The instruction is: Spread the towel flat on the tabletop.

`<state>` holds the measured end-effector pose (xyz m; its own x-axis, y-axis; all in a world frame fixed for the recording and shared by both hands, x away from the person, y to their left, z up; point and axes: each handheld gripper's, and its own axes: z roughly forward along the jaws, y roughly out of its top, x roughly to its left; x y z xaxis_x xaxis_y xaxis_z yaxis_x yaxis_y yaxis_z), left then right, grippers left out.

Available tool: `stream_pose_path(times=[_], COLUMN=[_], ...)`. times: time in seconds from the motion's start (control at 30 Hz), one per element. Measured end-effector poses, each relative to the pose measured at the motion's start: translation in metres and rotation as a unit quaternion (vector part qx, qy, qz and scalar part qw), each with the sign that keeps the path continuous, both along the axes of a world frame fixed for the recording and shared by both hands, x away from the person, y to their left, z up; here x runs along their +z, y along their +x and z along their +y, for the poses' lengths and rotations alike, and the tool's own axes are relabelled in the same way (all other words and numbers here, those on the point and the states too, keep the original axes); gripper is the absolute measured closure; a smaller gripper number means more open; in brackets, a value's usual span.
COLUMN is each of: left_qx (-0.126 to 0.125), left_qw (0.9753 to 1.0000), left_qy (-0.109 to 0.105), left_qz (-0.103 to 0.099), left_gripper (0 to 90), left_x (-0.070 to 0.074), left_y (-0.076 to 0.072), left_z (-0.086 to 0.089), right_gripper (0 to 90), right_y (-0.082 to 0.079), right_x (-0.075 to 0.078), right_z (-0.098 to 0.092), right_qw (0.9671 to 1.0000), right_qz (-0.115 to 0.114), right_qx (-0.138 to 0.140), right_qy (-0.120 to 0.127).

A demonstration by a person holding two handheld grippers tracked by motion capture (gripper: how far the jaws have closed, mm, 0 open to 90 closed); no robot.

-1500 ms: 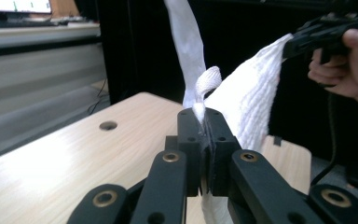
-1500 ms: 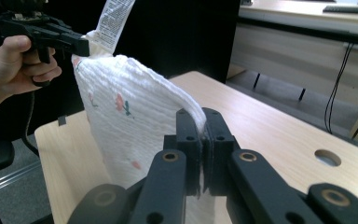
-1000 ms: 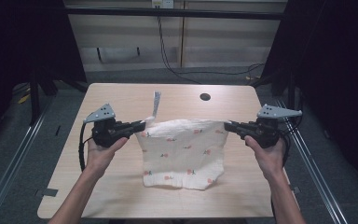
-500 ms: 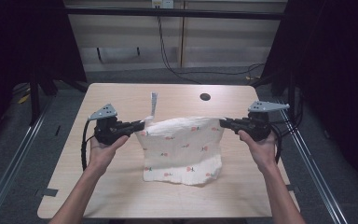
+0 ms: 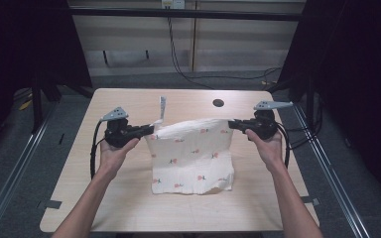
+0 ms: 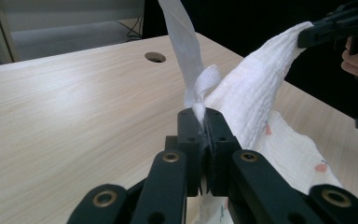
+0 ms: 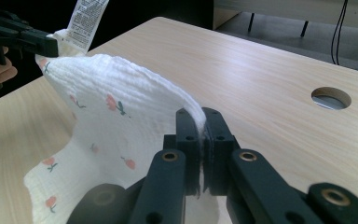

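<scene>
Pale wood is showing across most of the table (image 5: 129,198), whose near edge is running along the bottom of the high view and whose far edge is lying beyond a round cable hole (image 5: 218,103). Bare tabletop is lying open to the left of the left gripper (image 5: 151,128) and in front of the cloth, while the right gripper (image 5: 230,123) is hanging near the table's right edge, with dark floor and a metal rail just beyond.

A white muslin cloth (image 5: 193,153) printed with small red flowers is being held up by its two upper corners, one in each gripper. Its top edge is stretching between the grippers above the surface, sagging slightly in the middle, while its lower part is draping down and resting on the wood at the table's centre. A white care label (image 5: 162,107) is standing upright from the corner at the left gripper.

Seen in the left gripper view, the black jaws are pressed together on that corner, with the cloth and label rising straight out from between the fingers (image 6: 193,135). Seen in the right gripper view, the jaws are likewise clamped tight on the opposite corner, the fabric curving up and away from the fingers (image 7: 214,135) toward the other gripper.
</scene>
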<state>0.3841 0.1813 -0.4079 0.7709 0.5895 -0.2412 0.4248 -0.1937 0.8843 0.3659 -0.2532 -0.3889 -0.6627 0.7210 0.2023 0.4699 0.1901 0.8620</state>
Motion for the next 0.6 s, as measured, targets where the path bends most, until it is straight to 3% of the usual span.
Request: stream_pose_path(times=[0.33, 0.6], left_qx=[0.021, 0.031], left_qw=[0.9996, 0.9992], left_qy=[0.001, 0.014], left_qz=[0.02, 0.019], left_gripper=[86.9, 86.9], left_x=[-0.015, -0.018], left_y=[0.024, 0.038], left_z=[0.004, -0.002], right_gripper=[86.6, 86.5], right_y=[0.024, 0.043], right_x=[-0.007, -0.014], right_z=[0.007, 0.009], right_qw=[0.9998, 0.9997], right_qz=[0.012, 0.015], right_qx=[0.0, -0.009], right_qy=[-0.013, -0.015])
